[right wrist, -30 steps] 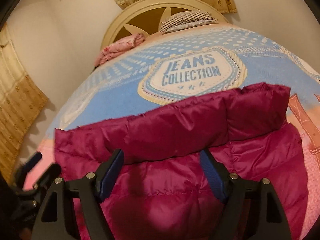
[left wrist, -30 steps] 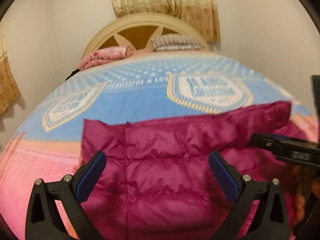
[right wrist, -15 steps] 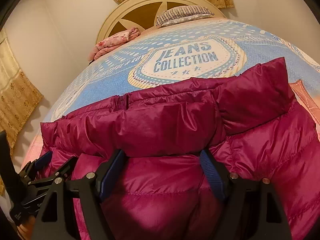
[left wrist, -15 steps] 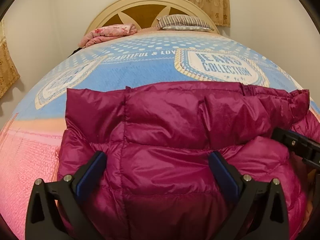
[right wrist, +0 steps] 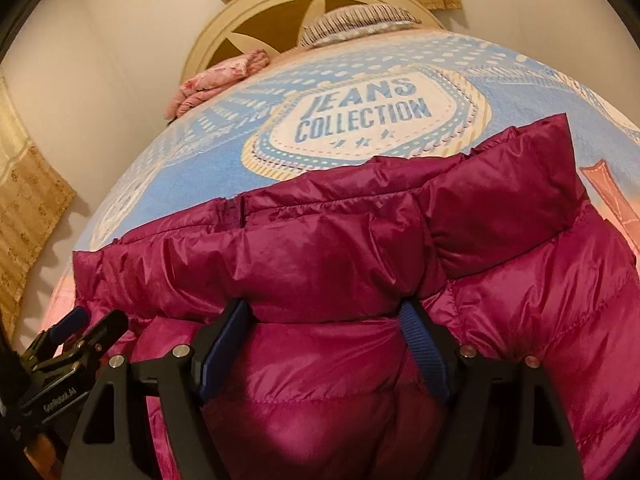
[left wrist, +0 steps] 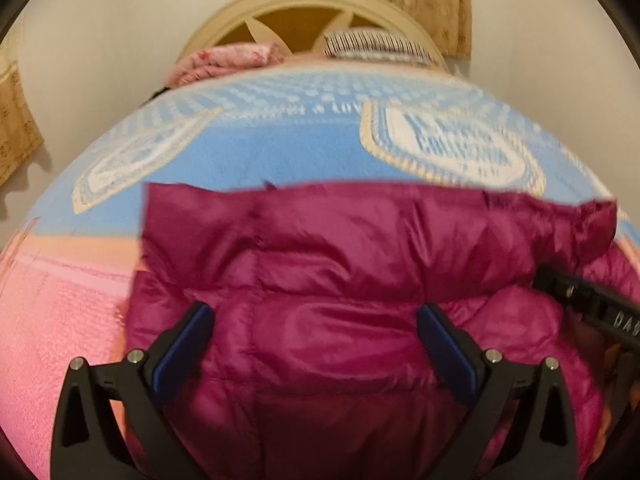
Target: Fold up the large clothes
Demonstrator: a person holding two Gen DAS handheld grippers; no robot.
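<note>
Both the left gripper (left wrist: pixel 314 338) and the right gripper (right wrist: pixel 326 334) have their jaws spread wide, grasping nothing, just above the magenta jacket (right wrist: pixel 360 260) on the bed (right wrist: pixel 208 168).

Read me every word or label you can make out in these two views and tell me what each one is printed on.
"JEANS COLLECTION": on the white badge of the blue blanket, right wrist view.
Same badge in the left wrist view: blurred, unreadable.
Line of white lettering across the blanket: too blurred to read.
White print on the left claw's black body: too small to read.
"DA", cut off by the frame edge: on the right claw's black body.
</note>
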